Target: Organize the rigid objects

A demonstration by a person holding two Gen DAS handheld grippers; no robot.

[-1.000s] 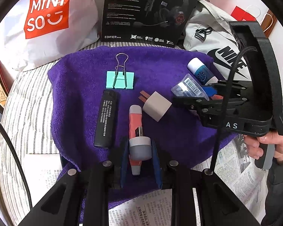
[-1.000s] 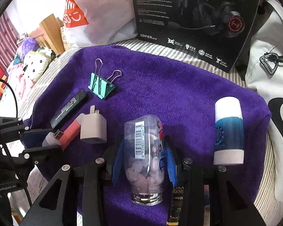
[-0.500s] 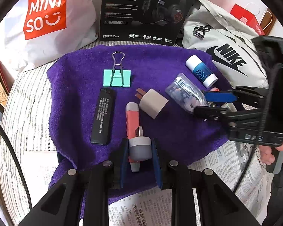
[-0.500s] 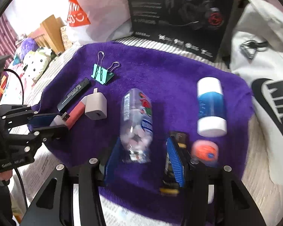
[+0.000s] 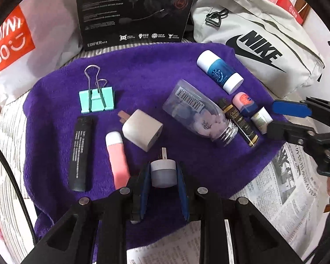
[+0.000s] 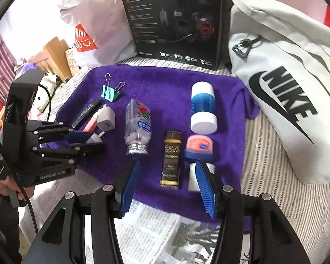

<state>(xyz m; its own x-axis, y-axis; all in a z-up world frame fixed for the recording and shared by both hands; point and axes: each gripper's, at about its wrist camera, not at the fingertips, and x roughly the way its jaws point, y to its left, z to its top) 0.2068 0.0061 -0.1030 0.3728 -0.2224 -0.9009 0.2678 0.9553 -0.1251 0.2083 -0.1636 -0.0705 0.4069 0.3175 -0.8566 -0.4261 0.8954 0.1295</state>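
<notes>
**Small grey piece could slip or knock its neighbours**

The left claw (image 5: 164, 177) pinches a small grey-and-white USB piece (image 5: 164, 171) at the lower centre of the left wrist view, its metal plug pointing up the frame. The grip sits low on a smooth, rounded body, so it may twist or pop out if squeezed unevenly. The pink stick (image 5: 117, 158) lies just beside the claw's left blade, and the white charger block (image 5: 142, 129) is near ahead; either could be shoved along the purple towel (image 5: 154, 66) by a careless move.

The right claw (image 6: 167, 189) is spread wide and holds nothing, low in the right wrist view. Its right blade overlaps a small white tube (image 6: 192, 176), with the dark gold-lettered stick (image 6: 171, 160) between the blades. The clear pill bottle (image 6: 138, 127) lies on its side and looks likely to roll if bumped.
</notes>
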